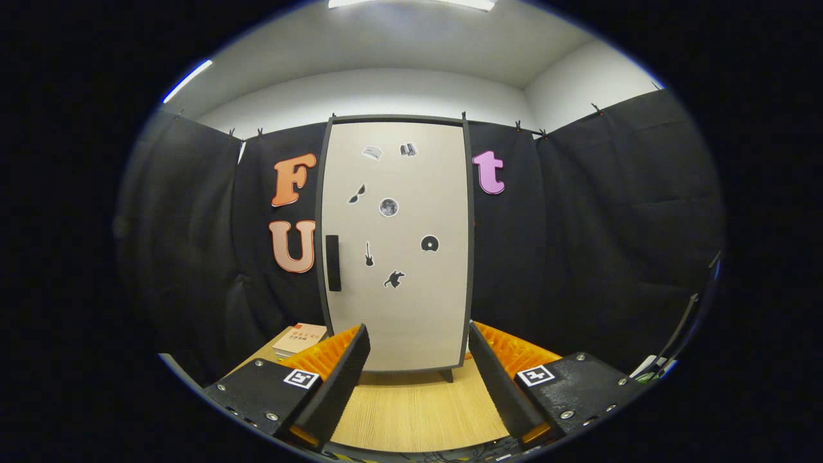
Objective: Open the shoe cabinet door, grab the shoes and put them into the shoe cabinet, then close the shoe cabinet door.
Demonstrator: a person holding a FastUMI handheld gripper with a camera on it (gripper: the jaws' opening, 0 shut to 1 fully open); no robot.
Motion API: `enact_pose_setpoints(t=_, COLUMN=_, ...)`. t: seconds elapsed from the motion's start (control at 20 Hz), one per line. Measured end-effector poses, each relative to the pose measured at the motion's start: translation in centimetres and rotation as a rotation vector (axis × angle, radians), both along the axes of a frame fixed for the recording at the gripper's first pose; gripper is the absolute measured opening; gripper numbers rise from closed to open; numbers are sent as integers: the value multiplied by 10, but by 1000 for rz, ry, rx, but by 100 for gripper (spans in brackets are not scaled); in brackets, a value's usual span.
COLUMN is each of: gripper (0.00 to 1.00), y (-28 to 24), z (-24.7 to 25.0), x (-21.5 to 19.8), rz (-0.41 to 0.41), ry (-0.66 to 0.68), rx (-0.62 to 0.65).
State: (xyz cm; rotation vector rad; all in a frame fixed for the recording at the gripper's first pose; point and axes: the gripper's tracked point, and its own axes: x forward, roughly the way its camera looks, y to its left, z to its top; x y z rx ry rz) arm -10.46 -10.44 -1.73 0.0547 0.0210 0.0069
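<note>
**Two fingers spread wide before a closed shoe cabinet**

Two fingers of the hand-held gripper (418, 350) stand far apart with nothing between them but a bare strip of the wooden worktop (418, 411). Neither finger touches anything; the left one rises at about 7 o'clock from the middle of the view, the right one at about 5 o'clock.

Just beyond the fingertips, at 12 o'clock from the gap between them, stands the shoe cabinet (395, 244), upright on the worktop on short dark feet. Its pale door (411, 315) is closed and set in a dark frame. A dark vertical handle (332, 262) sits along the door's left edge at about mid-height, at roughly 11 o'clock from the left fingertip and well apart from it. Several small dark stickers (388, 207) are scattered across the door's face.

At 10 o'clock from the left fingertip, beside the cabinet's lower left corner, a book (299, 337) lies flat on the worktop, partly hidden behind the finger.

Black cloth hangs behind and to both sides of the cabinet, with a pale wall and ceiling above.
</note>
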Motion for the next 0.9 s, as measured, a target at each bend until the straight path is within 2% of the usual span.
enact_pose_setpoints(t=0.9, gripper=96, y=13, z=7, x=0, rz=56, ry=6, rx=-10)
